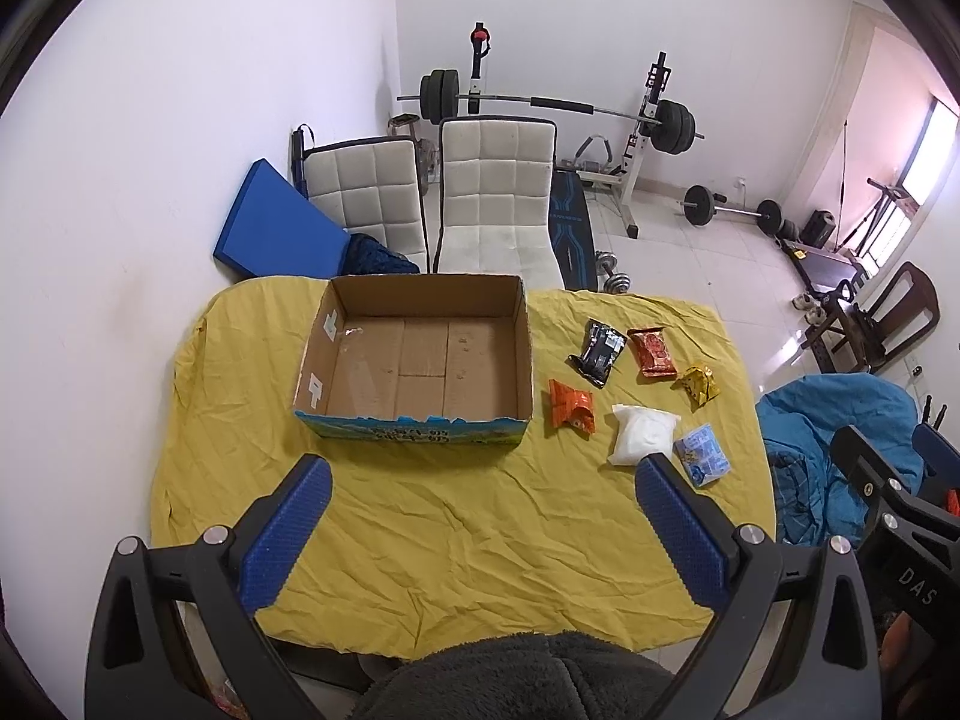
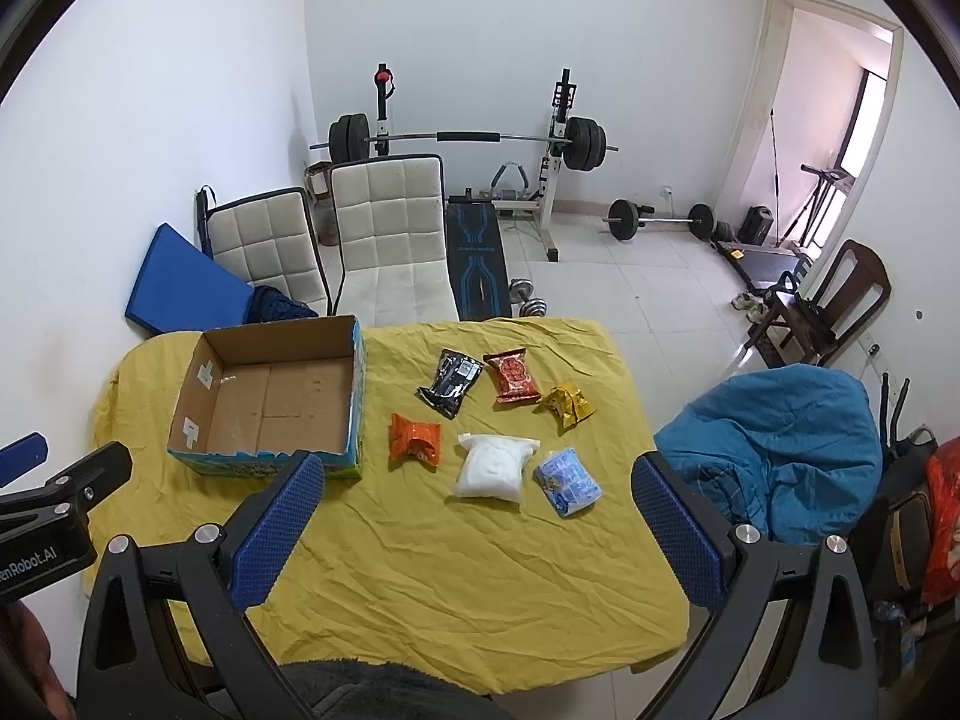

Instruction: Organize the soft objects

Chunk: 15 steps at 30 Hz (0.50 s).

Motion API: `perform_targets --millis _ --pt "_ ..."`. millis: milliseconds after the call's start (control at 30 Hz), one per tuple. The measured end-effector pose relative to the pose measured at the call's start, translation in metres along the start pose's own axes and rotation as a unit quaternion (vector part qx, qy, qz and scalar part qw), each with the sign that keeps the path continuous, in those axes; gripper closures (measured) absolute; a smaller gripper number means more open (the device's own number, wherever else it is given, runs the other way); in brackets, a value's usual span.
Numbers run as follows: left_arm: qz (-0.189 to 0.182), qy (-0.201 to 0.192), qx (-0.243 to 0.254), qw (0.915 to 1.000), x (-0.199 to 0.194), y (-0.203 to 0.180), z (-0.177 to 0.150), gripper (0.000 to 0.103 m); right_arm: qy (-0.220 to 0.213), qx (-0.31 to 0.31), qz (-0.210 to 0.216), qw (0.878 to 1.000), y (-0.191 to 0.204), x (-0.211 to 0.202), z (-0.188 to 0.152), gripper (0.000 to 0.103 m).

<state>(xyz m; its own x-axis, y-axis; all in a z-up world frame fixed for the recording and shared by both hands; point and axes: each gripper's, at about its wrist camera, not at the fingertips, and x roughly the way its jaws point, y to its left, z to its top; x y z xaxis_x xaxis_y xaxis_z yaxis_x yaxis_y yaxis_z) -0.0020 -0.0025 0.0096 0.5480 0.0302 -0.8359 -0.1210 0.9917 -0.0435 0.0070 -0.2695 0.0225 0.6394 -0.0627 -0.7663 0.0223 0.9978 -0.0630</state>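
left gripper [image 1: 483, 489] wide, empty | right gripper [image 2: 477, 483] wide, empty | white soft plastic pouch [image 2: 493, 466]: probably light, squashy, slippery; pinch middle | open cardboard box [image 2: 204, 387] empty

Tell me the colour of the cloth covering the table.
Yellow. The tablecloth is plain mustard yellow and wrinkled, clearest in the right wrist view.

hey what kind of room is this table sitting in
Probably a spare room at home used as a gym: a barbell rack and loose dumbbells stand behind the yellow-clothed table, beside two padded chairs.
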Motion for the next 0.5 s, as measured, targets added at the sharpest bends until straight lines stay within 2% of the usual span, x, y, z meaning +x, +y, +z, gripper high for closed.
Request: perform_targets --millis 500 --pt "-0.005 -0.007 -0.006 0.9999 -0.005 0.0022 0.0061 0.0 -0.018 -0.004 -0.004 1.0 0.0047 -0.0065 -0.0006 0.0"
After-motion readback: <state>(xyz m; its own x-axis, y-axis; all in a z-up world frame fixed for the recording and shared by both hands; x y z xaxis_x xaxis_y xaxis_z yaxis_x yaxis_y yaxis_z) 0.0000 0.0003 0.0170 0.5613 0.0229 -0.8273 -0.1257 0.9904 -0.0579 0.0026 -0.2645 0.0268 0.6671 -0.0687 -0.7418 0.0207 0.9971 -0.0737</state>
